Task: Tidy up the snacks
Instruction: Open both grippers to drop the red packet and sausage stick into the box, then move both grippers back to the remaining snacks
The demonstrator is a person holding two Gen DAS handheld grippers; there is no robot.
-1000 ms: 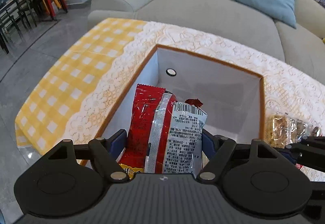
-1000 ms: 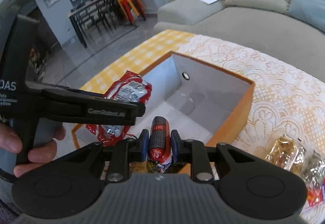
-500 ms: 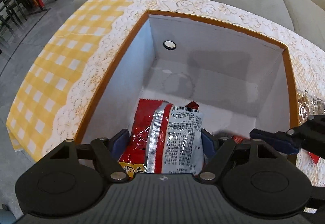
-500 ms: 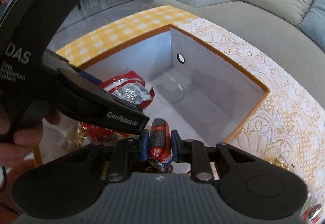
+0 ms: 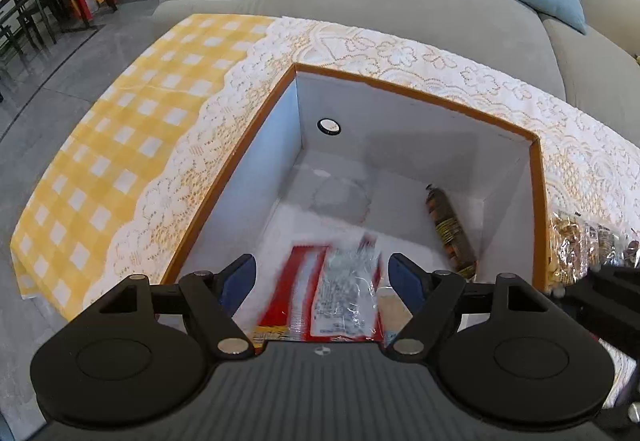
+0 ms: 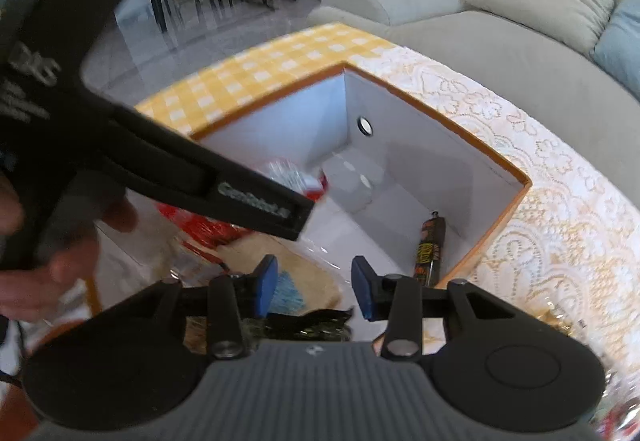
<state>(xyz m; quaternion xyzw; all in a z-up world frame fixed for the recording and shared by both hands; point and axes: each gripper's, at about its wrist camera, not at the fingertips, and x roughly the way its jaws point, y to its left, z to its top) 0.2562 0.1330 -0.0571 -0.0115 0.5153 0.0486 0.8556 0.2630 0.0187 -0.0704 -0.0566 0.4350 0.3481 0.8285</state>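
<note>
Both grippers, left [image 5: 322, 275] and right [image 6: 314, 287], tilt down over box [image 5: 538, 201].

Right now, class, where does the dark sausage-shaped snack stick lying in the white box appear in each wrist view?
Left wrist view: the dark sausage-shaped snack stick lies right of centre, along the right wall of the white box.
Right wrist view: the stick lies right of centre, near the box's corner.
Shared landmark: round hole in the far wall.

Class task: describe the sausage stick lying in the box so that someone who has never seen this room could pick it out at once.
Find the orange-rimmed white box on the lace-edged tablecloth. Look along its inner right wall: the sausage stick lies on the floor there. It is a slim, dark tube, unlike the flat red-and-silver packet nearer the middle.
</note>
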